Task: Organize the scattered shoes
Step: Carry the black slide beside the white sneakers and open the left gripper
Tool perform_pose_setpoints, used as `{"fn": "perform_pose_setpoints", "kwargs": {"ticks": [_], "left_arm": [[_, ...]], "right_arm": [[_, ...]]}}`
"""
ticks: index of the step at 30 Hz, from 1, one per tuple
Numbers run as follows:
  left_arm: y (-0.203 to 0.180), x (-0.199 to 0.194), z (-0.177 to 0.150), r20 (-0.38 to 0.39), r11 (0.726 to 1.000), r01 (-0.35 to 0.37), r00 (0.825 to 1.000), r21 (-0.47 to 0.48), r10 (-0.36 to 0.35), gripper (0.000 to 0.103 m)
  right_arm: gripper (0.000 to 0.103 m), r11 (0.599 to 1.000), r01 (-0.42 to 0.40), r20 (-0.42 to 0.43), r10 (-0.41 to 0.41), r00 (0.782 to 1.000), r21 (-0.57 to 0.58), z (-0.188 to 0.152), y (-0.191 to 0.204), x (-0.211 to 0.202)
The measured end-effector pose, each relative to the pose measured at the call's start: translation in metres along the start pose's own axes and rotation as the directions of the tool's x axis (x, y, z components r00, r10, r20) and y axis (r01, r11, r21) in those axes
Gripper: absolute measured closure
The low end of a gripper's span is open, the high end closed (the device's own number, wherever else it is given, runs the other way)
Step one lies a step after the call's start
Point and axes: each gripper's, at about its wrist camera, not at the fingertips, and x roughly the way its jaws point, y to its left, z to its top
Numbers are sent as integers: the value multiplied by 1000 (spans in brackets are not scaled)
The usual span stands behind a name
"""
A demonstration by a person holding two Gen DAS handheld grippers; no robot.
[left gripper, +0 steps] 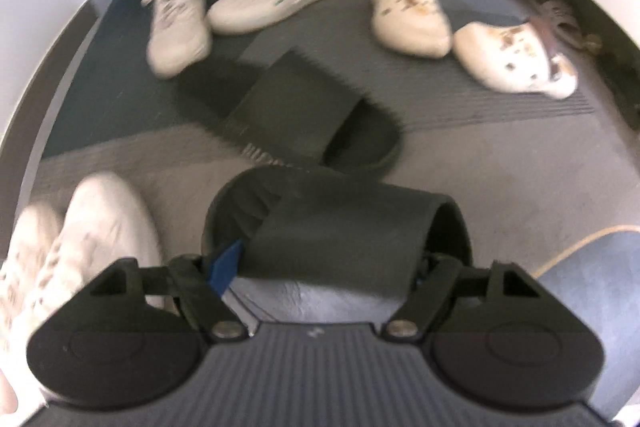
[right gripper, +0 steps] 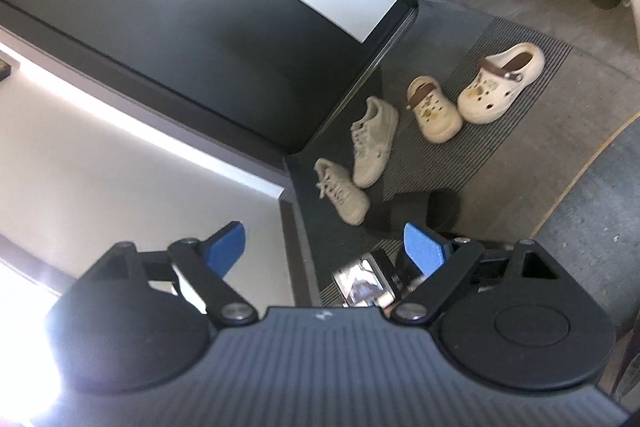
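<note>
Black rubber slide (left gripper: 304, 115) is lying on ribbed grey doormat (left gripper: 500, 99), w/ cream lace-up sneakers (left gripper: 240, 3) behind-left & cream perforated clogs (left gripper: 460, 31) behind-right.

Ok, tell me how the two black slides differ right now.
The near black slide sits between the left gripper's jaws, which close on its strap; the far black slide lies free on the floor. The near one's strap opening faces right, while the far one lies diagonally with its opening toward the lower right. Pale lettering shows on the far slide's edge; none is visible on the near one. Both are plain black with a wide strap.
</note>
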Motion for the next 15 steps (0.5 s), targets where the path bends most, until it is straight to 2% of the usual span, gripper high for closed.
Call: {"fn": "perform_pose_setpoints", "kwargs": {"ticks": [5, 8, 10, 15], "left_arm": [[17, 30, -4, 4, 1000, 11, 1000, -20, -11, 23], [27, 43, -3, -33, 999, -16, 999, -42, 14, 21], [35, 42, -4, -50, 997, -17, 999, -76, 13, 20], [51, 22, -4, -45, 993, 42, 998, -107, -47, 14]], "right_arm": [[14, 1000, 6, -12, -7, 1000, -30, -5, 10, 8], [14, 999, 18, -22, -19, 1000, -31, -9, 10, 17], [14, 999, 27, 4, -27, 1000, -30, -8, 11, 15], [14, 999, 30, 73, -28, 997, -35, -3, 13, 5]]}}
